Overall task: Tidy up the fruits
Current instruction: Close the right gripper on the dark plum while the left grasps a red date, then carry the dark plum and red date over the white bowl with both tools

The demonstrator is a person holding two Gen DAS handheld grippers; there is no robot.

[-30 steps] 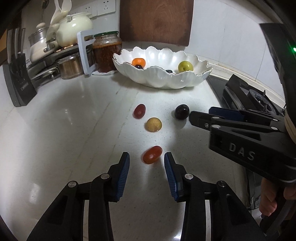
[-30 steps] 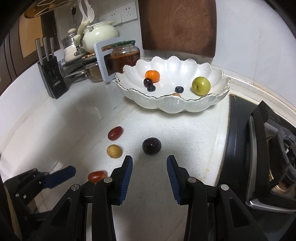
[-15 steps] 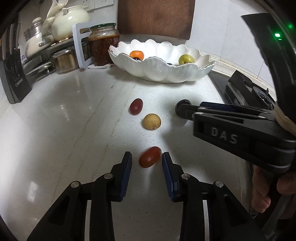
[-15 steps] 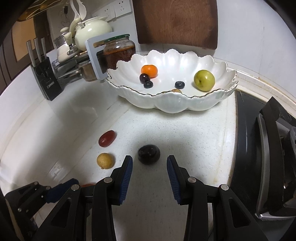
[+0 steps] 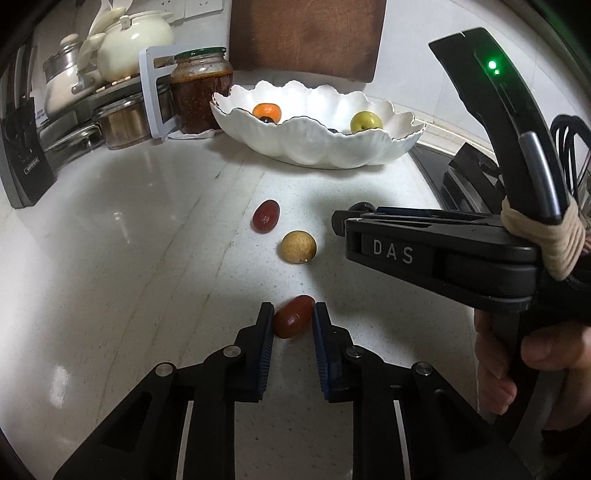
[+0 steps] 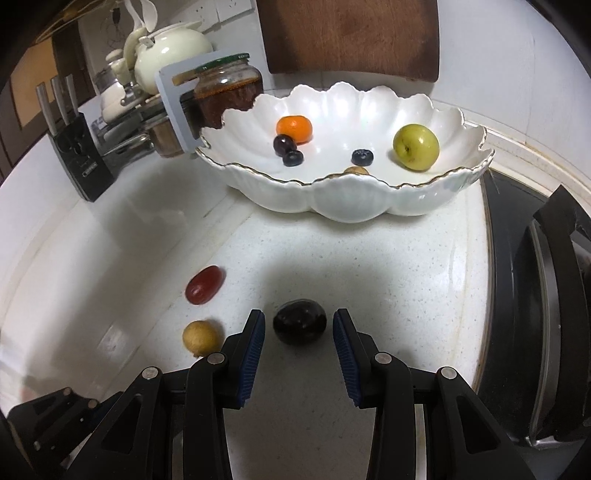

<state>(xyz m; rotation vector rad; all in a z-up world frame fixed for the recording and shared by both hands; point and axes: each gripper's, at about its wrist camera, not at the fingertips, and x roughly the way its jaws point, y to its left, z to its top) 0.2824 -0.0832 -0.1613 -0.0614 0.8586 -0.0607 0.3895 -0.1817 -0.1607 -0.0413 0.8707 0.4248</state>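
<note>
On the white counter, my left gripper (image 5: 293,314) is closing its jaws, and both blue pads touch the sides of an oval red tomato (image 5: 291,322). My right gripper (image 6: 299,325) stands open around a dark plum (image 6: 300,327), with a gap on each side. A darker red tomato (image 6: 205,284) and a round tan fruit (image 6: 201,336) lie left of the plum. Behind them sits a scalloped white bowl (image 6: 332,199) holding an orange (image 6: 294,128), a green fruit (image 6: 416,146), blueberries and a dark grape. In the left wrist view the right gripper's body hides most of the plum.
A stove (image 6: 535,332) borders the counter on the right. A sauce jar (image 5: 201,94), pots and a cream teapot (image 5: 135,40) crowd the back left, with a knife block (image 6: 79,162) nearer. A wooden board (image 5: 306,35) leans on the wall. A hand (image 5: 517,358) grips the right tool.
The left jaws have narrowed from wide apart onto the red tomato. The right gripper has slid forward and down, so the dark plum now lies between its fingers.
</note>
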